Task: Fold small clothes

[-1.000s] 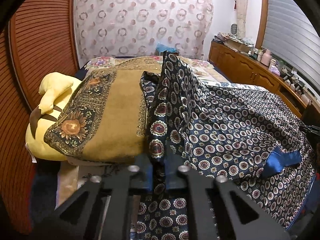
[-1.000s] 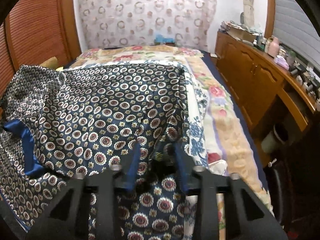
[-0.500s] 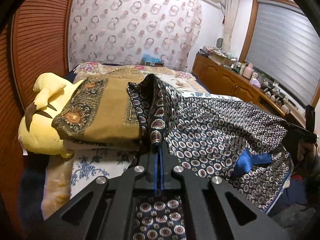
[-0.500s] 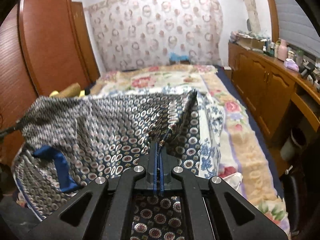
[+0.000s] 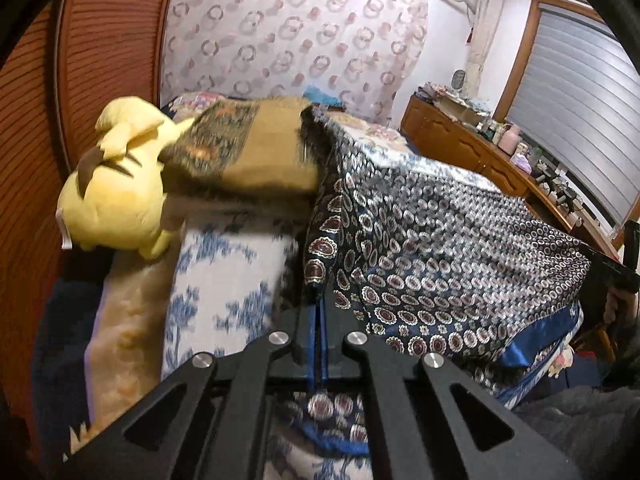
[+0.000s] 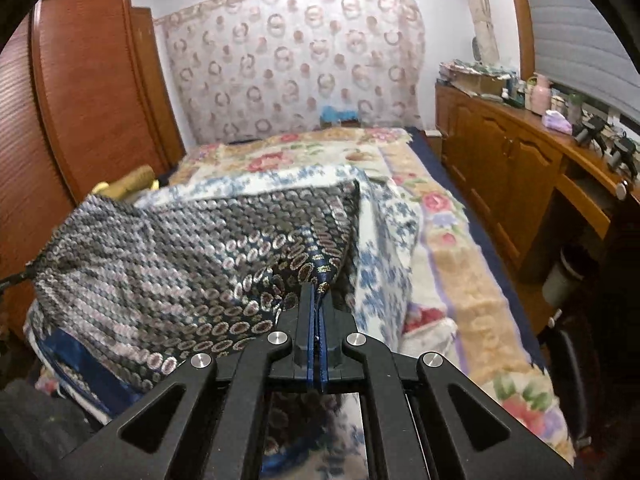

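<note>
The left gripper (image 5: 318, 300) had its fingers clamped together on one corner of the patterned navy garment (image 5: 440, 248), the cloth pinched flat between the blue pads. The right gripper (image 6: 318, 292) had its fingers clamped the same way on another corner of the garment (image 6: 180, 264). Between the two grips the garment hung stretched above the bed (image 6: 452, 280), its near edge lifted and its far edge lying on the blue-flowered white sheet (image 5: 224, 280). A plain blue band (image 5: 532, 340) showed along the garment's lower hem, drooping toward the foot of the bed.

In the left wrist view, a folded mustard-yellow blanket (image 5: 256, 152) with a dark ornamental border lay on the bed just beyond the garment's raised corner, touching it. A yellow plush toy (image 5: 116, 196) rested against that blanket on the side away from the garment, near the reddish wooden wardrobe (image 5: 100, 52). At the garment's far corner in that view, the black frame of the right gripper (image 5: 624, 272) and part of the person's hand (image 5: 618, 304) were visible.

In the right wrist view, the garment sat on the wardrobe side of the bed, with the floral bedspread (image 6: 448, 216) exposed on the side nearer the wooden worktop (image 6: 536, 148), which carried bottles and small clutter.
</note>
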